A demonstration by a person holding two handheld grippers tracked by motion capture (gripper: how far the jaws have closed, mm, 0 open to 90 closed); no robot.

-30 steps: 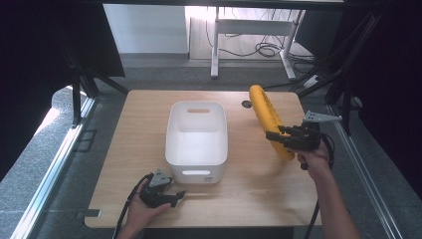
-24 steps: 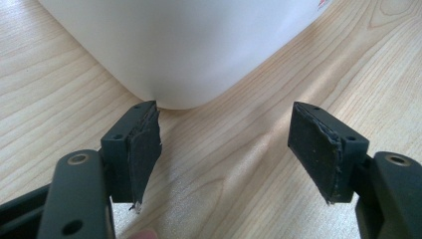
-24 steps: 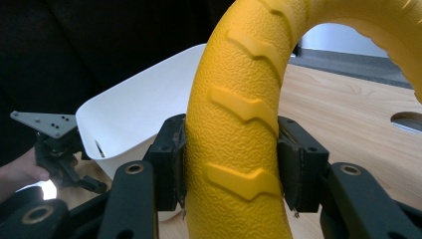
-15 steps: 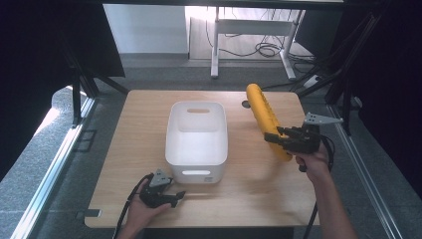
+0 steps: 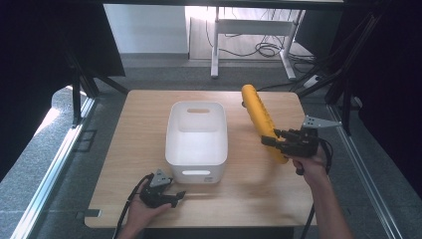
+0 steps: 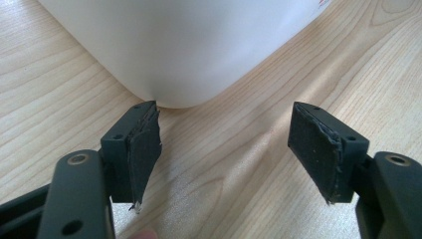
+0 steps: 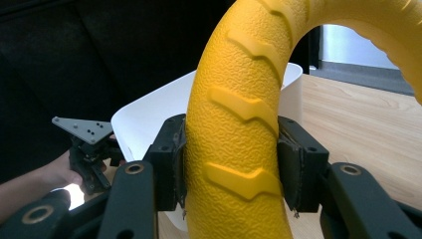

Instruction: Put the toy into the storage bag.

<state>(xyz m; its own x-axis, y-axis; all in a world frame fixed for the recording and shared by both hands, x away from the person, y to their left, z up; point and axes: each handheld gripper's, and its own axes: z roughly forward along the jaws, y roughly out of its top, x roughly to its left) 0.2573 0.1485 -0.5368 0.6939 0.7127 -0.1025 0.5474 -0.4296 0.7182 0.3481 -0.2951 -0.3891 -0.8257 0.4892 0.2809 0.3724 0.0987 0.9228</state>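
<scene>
Nearest to the person's side of the table (image 5: 134, 129), the left hand (image 5: 142, 214) is resting the left gripper (image 5: 175, 195) on the wooden top, just in front of the near left corner of the white tub (image 5: 197, 134). In the left gripper view its jaws are standing wide apart with nothing between them, and the rounded corner of the tub (image 6: 199, 45) is sitting just beyond the fingertips, close to the left pad but whether it is touching cannot be told. A little farther out and off to the right, the right hand (image 5: 309, 167) is holding up the right gripper (image 5: 271, 139), whose jaws are clamping the lower part of a yellow ring (image 5: 261, 119) with a ribbed, tyre-like tread. In the right gripper view the ring (image 7: 239, 124) is sitting upright between the two pads, pressed from both sides, and arching up and away to the right. The ring is hanging in the air to the right of the tub, tilted so that its top is leaning toward the far edge of the table. The tub is lying lengthwise in the middle of the table and looking empty inside.
</scene>
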